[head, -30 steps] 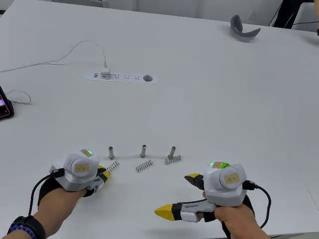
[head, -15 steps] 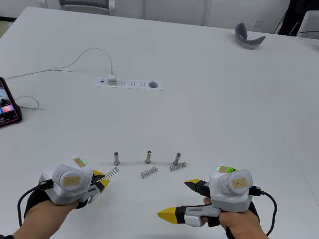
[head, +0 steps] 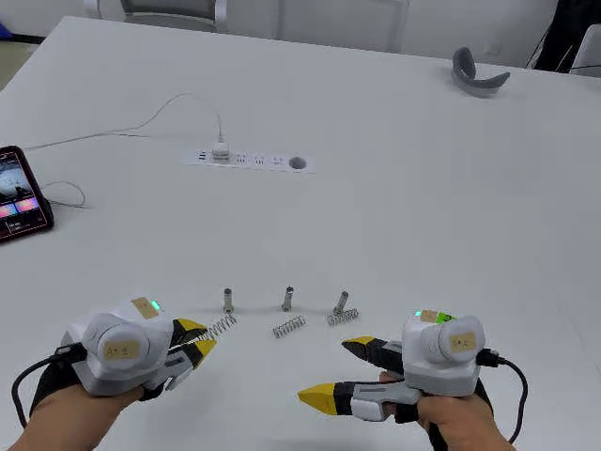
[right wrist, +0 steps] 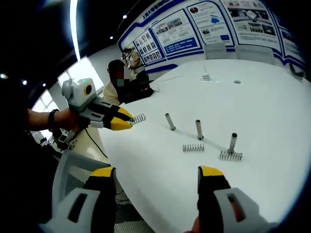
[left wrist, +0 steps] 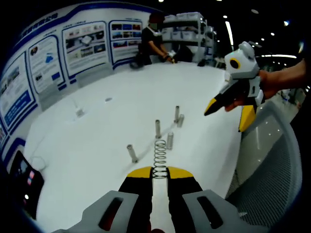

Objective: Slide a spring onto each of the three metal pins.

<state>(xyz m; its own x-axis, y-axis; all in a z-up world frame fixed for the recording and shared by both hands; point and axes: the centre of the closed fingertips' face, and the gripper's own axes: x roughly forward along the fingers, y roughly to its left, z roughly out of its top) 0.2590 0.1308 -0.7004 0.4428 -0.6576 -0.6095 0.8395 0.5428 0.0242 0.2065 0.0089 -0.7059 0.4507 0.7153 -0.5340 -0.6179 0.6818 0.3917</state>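
- The left gripper [head: 194,344] has its jaws clamped on one end of the held spring [head: 222,326]. The spring sticks out past the tips toward the pins, to the left of the middle pin [head: 288,299] and nearer the person. It appears to be lifted off the table [head: 423,207].
- The left pin [head: 228,300] and right pin [head: 341,303] stand upright on either side of the middle pin, in one row. All three pins are bare.
- A second spring [head: 289,326] lies flat just on the person's side of the middle pin. A third spring [head: 343,318] lies to the right of it, at the right pin's foot; I cannot tell whether it touches that pin.
- The right gripper [head: 329,369] hovers to the right of the middle pin and nearer the person. Its jaws are wide apart and hold nothing.
- The springs look like thin, light wire coils, soft along their length. A hard squeeze would likely crush the coils or flick the spring out of the jaws.
- Pinching only the last few coils seems best, because it leaves the open end free for the pin. The free end may wobble, so its axis will need lining up with the pin.
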